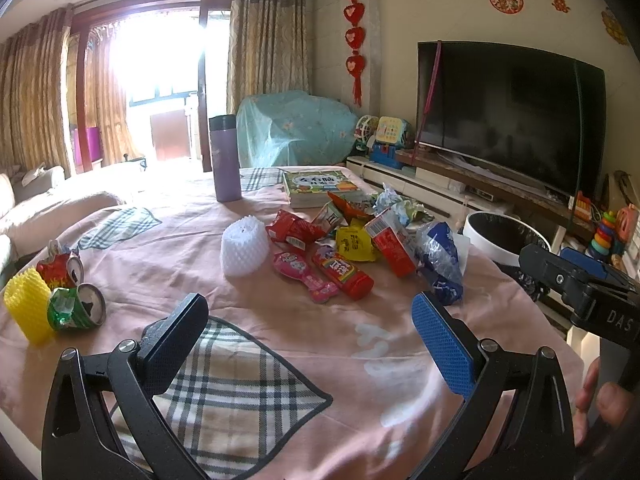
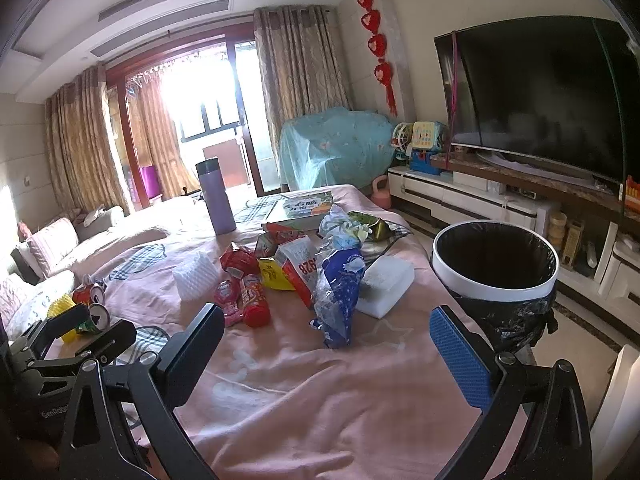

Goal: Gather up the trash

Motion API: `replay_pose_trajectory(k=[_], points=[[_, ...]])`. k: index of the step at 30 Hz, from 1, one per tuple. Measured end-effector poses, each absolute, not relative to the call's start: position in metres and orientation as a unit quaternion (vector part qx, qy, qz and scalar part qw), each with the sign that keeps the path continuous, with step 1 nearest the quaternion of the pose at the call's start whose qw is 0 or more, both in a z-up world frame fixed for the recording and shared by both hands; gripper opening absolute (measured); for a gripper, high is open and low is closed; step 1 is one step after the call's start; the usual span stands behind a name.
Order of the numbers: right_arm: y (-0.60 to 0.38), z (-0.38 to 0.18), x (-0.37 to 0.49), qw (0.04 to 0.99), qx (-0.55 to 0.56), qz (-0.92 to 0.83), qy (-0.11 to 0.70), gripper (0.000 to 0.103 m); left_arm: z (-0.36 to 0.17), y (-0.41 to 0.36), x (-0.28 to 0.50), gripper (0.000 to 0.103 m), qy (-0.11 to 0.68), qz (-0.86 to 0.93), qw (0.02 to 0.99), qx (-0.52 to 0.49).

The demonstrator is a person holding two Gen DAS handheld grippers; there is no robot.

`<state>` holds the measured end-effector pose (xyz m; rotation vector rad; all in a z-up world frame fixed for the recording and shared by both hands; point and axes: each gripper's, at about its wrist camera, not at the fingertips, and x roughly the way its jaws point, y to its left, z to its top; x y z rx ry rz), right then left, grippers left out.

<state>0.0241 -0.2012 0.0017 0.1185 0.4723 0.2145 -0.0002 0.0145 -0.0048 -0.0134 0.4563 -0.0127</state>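
A pile of trash lies on a table under a pink cloth (image 1: 280,320): red and yellow snack wrappers (image 1: 296,232), a red tube (image 1: 344,274), a pink wrapper (image 1: 304,272), a red carton (image 1: 390,244), a blue plastic bag (image 1: 440,260) and a white foam net (image 1: 244,246). At the left lie crushed cans (image 1: 78,306) and a yellow foam net (image 1: 26,304). A white-rimmed bin with a black liner (image 2: 496,264) stands at the table's right. My left gripper (image 1: 312,340) is open and empty, short of the pile. My right gripper (image 2: 328,352) is open and empty, just short of the blue bag (image 2: 340,296).
A purple flask (image 1: 226,160) and a stack of books (image 1: 320,186) stand at the table's far side. A white foam block (image 2: 386,280) lies beside the bag. A TV (image 1: 508,108) on a low cabinet with toys is to the right. A sofa (image 2: 52,256) is to the left.
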Motion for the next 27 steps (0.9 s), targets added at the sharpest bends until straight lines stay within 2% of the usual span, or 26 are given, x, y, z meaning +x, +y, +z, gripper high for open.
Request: replay_pose_trajectory(k=[16,27], points=[[-0.204,-0.013,0.049,0.953,0.067,0.124,0.27,0.102,-0.018,0.016,0.032,0.103,0.272,-0.015,0.962,-0.02],[-0.212,-0.03,0.1,0.93,0.082,0.14,0.329,0.086,-0.025,0.004,0.09,0.103,0.324,-0.029,0.945,-0.025]])
